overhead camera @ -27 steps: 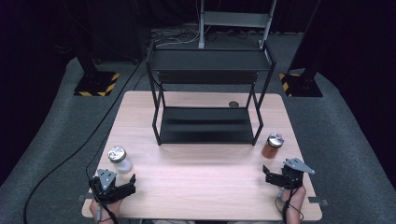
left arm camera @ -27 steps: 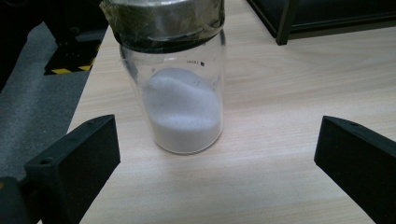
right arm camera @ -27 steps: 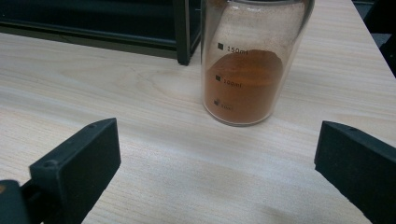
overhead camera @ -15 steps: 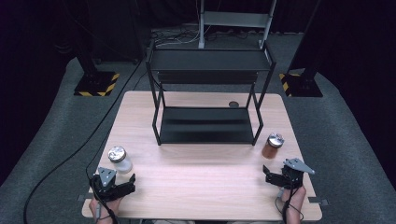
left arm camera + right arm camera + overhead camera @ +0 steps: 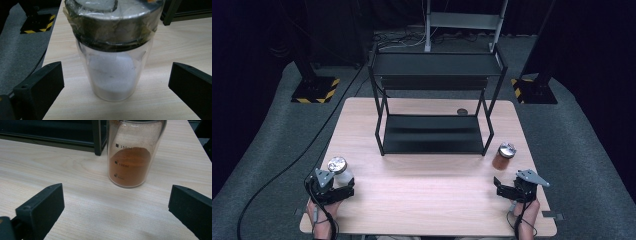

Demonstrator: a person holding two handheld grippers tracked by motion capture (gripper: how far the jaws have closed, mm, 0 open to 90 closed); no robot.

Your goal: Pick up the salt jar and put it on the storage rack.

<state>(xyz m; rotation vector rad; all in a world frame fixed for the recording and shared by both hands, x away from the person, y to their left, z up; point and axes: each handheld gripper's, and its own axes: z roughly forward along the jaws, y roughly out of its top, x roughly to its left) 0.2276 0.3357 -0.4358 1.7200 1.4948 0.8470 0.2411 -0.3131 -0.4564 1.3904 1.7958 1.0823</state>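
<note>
Jar (image 5: 113, 47) between left tool (image 5: 116, 82) jaws (untouched).

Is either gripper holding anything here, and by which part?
Nothing is held. The left gripper stands open around the white jar without touching; the right gripper is open, short of the brown jar.

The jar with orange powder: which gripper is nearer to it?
Right. The right gripper sits just in front of the jar with orange powder, jaws open. The left gripper is across the table, at the jar with white powder.
</note>
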